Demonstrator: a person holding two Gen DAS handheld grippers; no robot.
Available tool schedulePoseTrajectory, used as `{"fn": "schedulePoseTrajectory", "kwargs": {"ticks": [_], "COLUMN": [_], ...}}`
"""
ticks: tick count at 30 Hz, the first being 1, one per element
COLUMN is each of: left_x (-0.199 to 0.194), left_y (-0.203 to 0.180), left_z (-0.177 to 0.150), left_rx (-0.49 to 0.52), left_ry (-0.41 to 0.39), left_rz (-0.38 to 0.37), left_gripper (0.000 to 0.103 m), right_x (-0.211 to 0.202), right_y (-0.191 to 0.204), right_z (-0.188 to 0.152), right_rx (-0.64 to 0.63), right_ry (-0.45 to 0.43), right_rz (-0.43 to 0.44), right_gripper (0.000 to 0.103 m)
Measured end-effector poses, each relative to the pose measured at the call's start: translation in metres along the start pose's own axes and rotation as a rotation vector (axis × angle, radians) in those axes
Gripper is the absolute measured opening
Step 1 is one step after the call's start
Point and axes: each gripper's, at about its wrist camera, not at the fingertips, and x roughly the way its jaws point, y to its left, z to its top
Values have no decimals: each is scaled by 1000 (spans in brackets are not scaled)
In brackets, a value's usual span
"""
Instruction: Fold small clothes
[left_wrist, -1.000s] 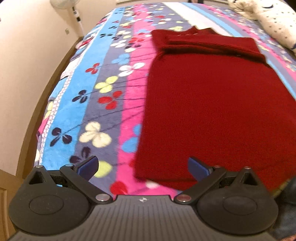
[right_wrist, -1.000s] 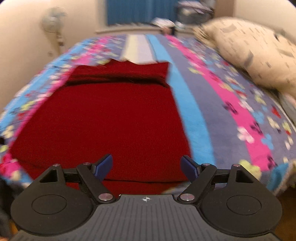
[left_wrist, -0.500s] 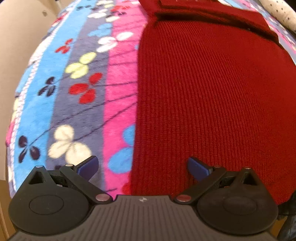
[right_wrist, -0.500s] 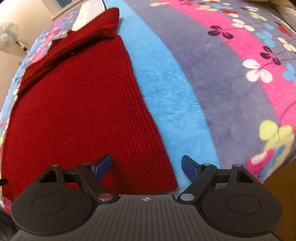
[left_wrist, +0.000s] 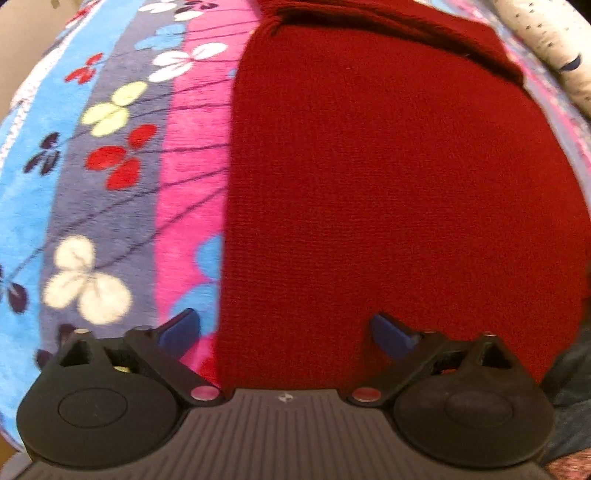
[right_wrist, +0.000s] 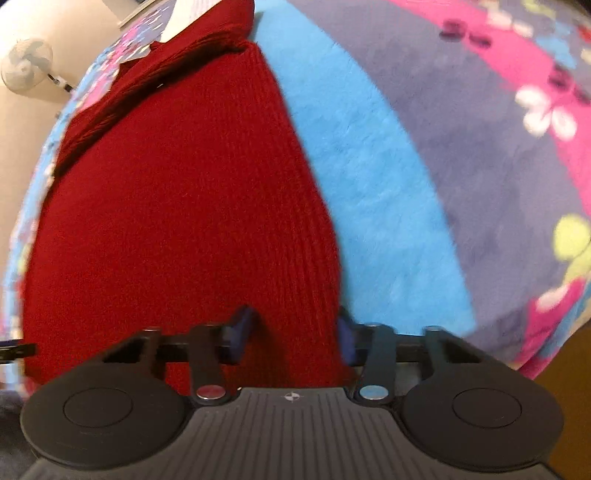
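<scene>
A dark red knitted sweater (left_wrist: 388, 177) lies flat on the bed, its sleeves folded across the far end. My left gripper (left_wrist: 284, 332) is open, low over the sweater's near left corner, with the left edge between its fingers. In the right wrist view the sweater (right_wrist: 184, 206) fills the left half. My right gripper (right_wrist: 295, 328) has its fingers half closed around the sweater's near right corner, with the red knit between the blue pads.
A striped fleece blanket with flower prints (left_wrist: 110, 177) covers the bed (right_wrist: 443, 166). A white patterned pillow (left_wrist: 554, 48) lies at the far right. A standing fan (right_wrist: 26, 62) is by the cream wall at the left.
Both grippers have dropped low to the sweater's near hem. The right gripper's fingers have narrowed from wide open onto the near right corner. The left gripper stays open.
</scene>
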Motion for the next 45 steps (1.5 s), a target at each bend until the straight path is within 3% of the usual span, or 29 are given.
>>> {"fn": "schedulePoseTrajectory", "kwargs": {"ticks": [7,8,10,11,13,17,24,26,45], "left_x": [0,-2,-9,-13,-24,-57,-106,-110,-125], "left_y": [0,0,5,13,20,4,-2,-3,-8], "left_z": [-4,-5,-5,-4,-2,-3,-11,-16,-99], "left_rx": [-36,-45,-71,-110,-172,-128,-140,-140,-142], "left_ry": [-5,-9,-23,-21,-32,-125,-255,-262,-260], "left_rz": [-30,-46,-46,-100,-130,-131,-160,-154,-169], "left_gripper": [95,80,37,20,19,19,14,7,7], "right_x": [-4,-6,-10,-15,-24,-57,-115,-123,-145], "right_y": [-1,-1,4,9,20,43,65,67,43], "right_z": [-6,-7,-9,-8,-7,0,-3,-7,-77], "right_rx": [70,73,68,62,34,-24,-45,-55,-16], "right_ry": [2,-4,-18,-25,-45,-122,-272,-289,-282], "right_rz": [24,21,2,-10,-19,-6,83,80,84], "right_gripper": [24,21,20,19,18,17,17,17,17]}}
